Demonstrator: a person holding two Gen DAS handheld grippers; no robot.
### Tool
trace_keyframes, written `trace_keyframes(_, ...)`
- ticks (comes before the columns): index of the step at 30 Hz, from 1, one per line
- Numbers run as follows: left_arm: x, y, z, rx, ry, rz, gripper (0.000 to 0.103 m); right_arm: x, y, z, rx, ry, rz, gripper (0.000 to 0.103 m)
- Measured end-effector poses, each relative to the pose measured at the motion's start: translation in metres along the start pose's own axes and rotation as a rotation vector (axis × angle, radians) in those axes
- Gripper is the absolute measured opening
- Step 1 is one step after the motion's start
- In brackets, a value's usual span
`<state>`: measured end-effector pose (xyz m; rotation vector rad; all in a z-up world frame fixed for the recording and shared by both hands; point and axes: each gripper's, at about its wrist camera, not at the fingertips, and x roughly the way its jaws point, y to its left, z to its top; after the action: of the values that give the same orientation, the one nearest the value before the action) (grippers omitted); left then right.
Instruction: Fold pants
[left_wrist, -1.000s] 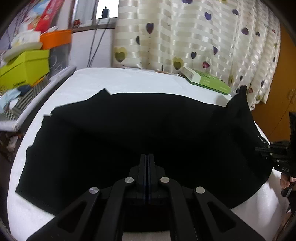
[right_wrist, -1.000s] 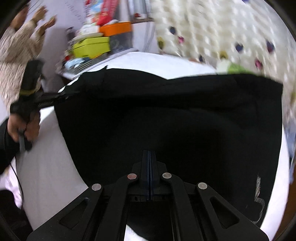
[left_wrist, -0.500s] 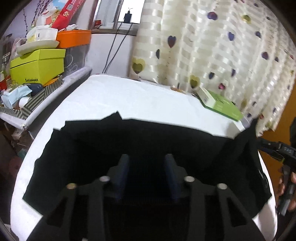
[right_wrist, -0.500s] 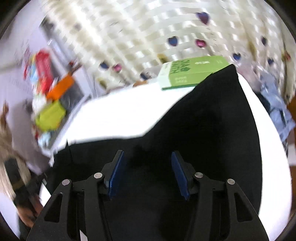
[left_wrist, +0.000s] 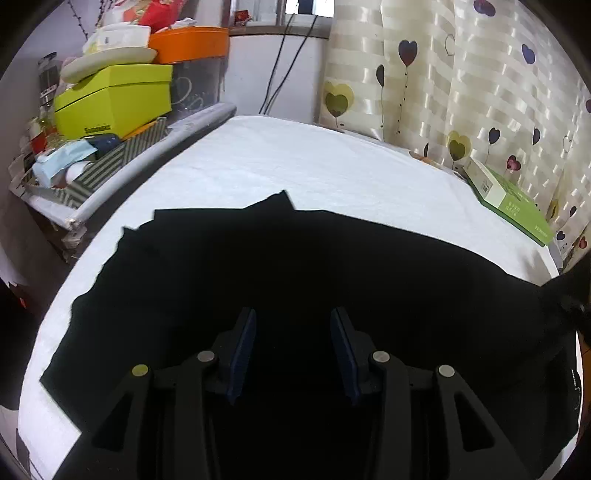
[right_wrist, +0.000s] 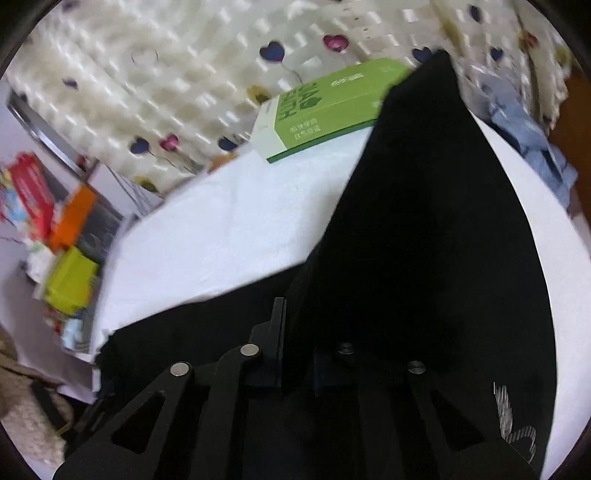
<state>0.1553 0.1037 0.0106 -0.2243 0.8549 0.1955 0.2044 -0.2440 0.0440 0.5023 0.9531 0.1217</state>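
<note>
Left tongs (left_wrist: 293, 343) hang spread above black pants (left_wrist: 295, 266) on the white counter (left_wrist: 295, 162); right tongs (right_wrist: 299, 354) pinch a raised fold

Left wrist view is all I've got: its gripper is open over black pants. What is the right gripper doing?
Observer: The right gripper looks shut on a fold of the black pants.
Operator: Is that fold flat?
Observer: No, it stands up, and its tip hides a corner of the green box.
Operator: Anything past that end of the table?
Observer: Crumpled blue cloth lies beyond the white table.
</note>
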Motion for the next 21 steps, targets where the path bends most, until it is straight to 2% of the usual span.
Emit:
trace_keyframes(2, -0.008, 0.006, -0.006, -0.014, -0.01, -0.017, 0.044, -0.021, -0.008, -0.024, 0.028, -0.033, 0.048, 0.009)
trace_keyframes(5, -0.022, 0.017, -0.016, -0.047, -0.026, -0.074, 0.044, -0.045, -0.016, -0.068, 0.051, -0.064, 0.068, 0.009)
trace_keyframes(8, -0.037, 0.029, -0.027, -0.079, -0.064, -0.123, 0.044, -0.059, -0.033, -0.099, 0.07, -0.079, 0.047, 0.009)
trace_keyframes(10, -0.045, 0.035, -0.032, -0.107, -0.077, -0.154, 0.044, -0.056, -0.043, -0.106, 0.089, -0.057, 0.041, 0.009)
trace_keyframes(12, -0.05, 0.036, -0.031, -0.119, -0.087, -0.165, 0.044, -0.059, -0.049, -0.109, 0.104, -0.066, 0.07, 0.01)
trace_keyframes(14, -0.053, 0.031, -0.025, -0.105, -0.092, -0.159, 0.045, -0.066, -0.049, -0.109, 0.089, -0.086, 0.064, 0.018)
trace_keyframes(16, -0.051, 0.021, -0.015, -0.079, -0.085, -0.158, 0.052, -0.072, -0.046, -0.108, 0.066, -0.112, 0.059, 0.039)
trace_keyframes(17, -0.048, 0.016, -0.01, -0.062, -0.077, -0.155, 0.054, -0.074, -0.046, -0.107, 0.06, -0.122, 0.063, 0.043)
trace_keyframes(21, -0.017, -0.008, 0.009, 0.005, -0.033, -0.059, 0.054, -0.079, -0.05, -0.089, 0.05, -0.162, 0.046, 0.044)
